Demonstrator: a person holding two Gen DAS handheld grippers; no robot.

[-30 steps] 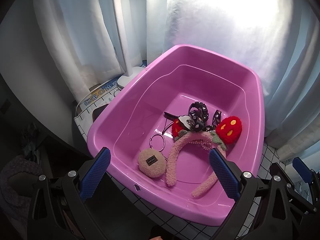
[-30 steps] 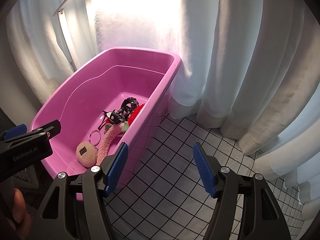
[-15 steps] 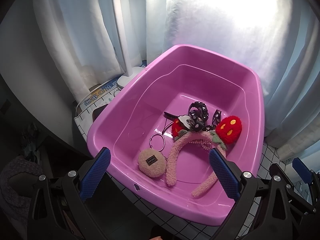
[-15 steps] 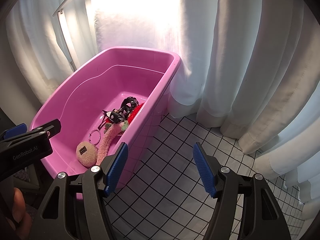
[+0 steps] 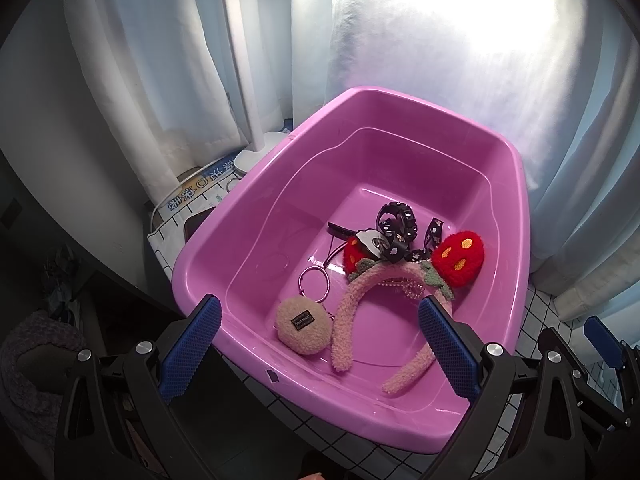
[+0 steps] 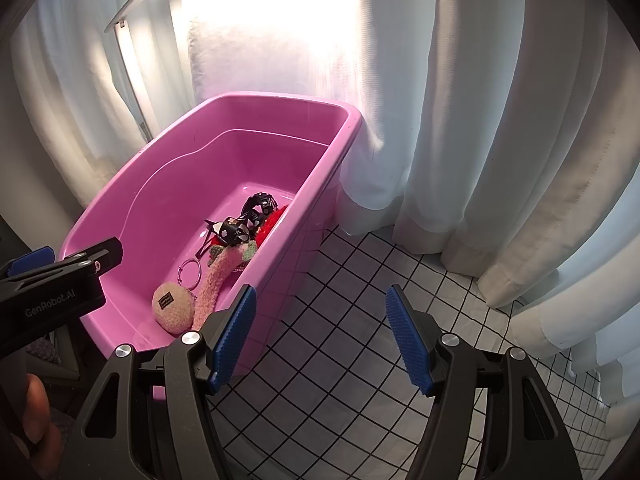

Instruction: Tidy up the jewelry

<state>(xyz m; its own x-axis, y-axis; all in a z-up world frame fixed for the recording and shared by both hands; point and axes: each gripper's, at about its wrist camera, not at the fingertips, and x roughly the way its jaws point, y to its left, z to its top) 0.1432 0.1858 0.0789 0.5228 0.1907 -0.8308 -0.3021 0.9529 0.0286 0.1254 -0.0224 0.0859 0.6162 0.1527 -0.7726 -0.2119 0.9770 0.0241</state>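
A pink plastic tub (image 5: 256, 208) (image 6: 320, 184) holds the accessories. Inside lie a pink fuzzy headband (image 5: 352, 312) with red strawberry ears (image 5: 458, 258), a black patterned bow (image 5: 396, 226), a metal ring (image 5: 314, 284) and a beige round plush charm (image 5: 304, 330) (image 6: 173, 308). My left gripper (image 5: 320, 352) is open and empty, just above the tub's near rim. My right gripper (image 6: 320, 336) is open and empty, over the tiled surface to the right of the tub. The left gripper also shows at the left of the right wrist view (image 6: 60, 276).
White curtains (image 6: 480, 120) hang close behind and to the right of the tub. A white lamp stand (image 5: 248, 120) stands left of the tub beside a printed box (image 5: 192, 196). The tub sits on a white gridded cloth (image 6: 360, 360).
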